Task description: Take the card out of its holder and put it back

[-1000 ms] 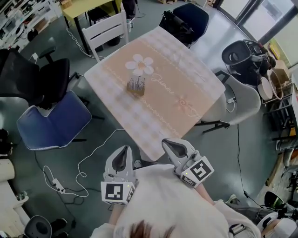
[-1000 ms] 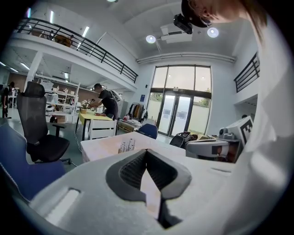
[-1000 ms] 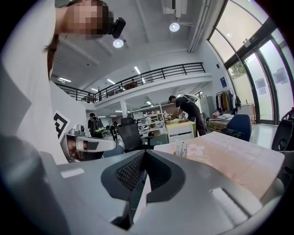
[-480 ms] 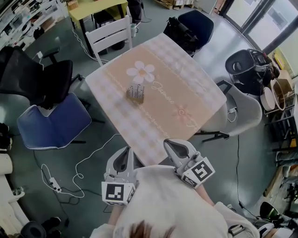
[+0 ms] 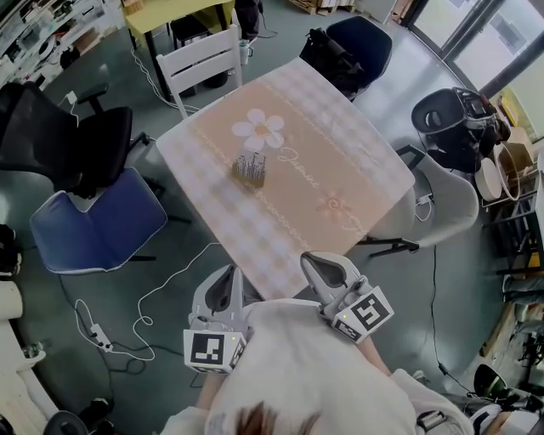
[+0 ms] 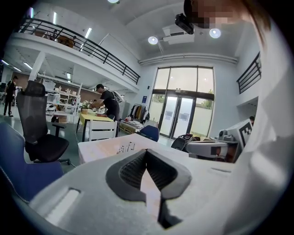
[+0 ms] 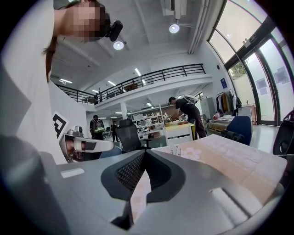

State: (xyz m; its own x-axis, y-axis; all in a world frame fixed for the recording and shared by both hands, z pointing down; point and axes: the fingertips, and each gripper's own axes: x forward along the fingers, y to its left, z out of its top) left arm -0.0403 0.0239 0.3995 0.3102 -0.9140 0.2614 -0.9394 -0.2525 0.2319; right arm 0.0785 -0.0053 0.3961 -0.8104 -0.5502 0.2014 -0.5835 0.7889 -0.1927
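Head view: holder [image 5: 249, 167] upright on bench [image 5: 340, 153], centre frame; card too small to single out. My left tongs [image 5: 227, 273], right tongs [image 5: 316, 260] at bottom, well apart from holder.
Left gripper view: left tongs clenched, empty.
Right gripper view: right tongs clenched on nothing.
I judge nothing begun: extraction, reinsertion both left.

Table under a checked cloth [image 5: 340, 161], daisy print [image 5: 257, 132] on it, straight ahead of my jaws. White slatted chair [image 5: 200, 59] at its far edge, yellow table [image 5: 170, 10] beyond that. Left of my left jaws: blue chair [image 5: 98, 225], black office chair [image 5: 76, 144]. Right of my right jaws: grey shell chair [image 5: 446, 200].
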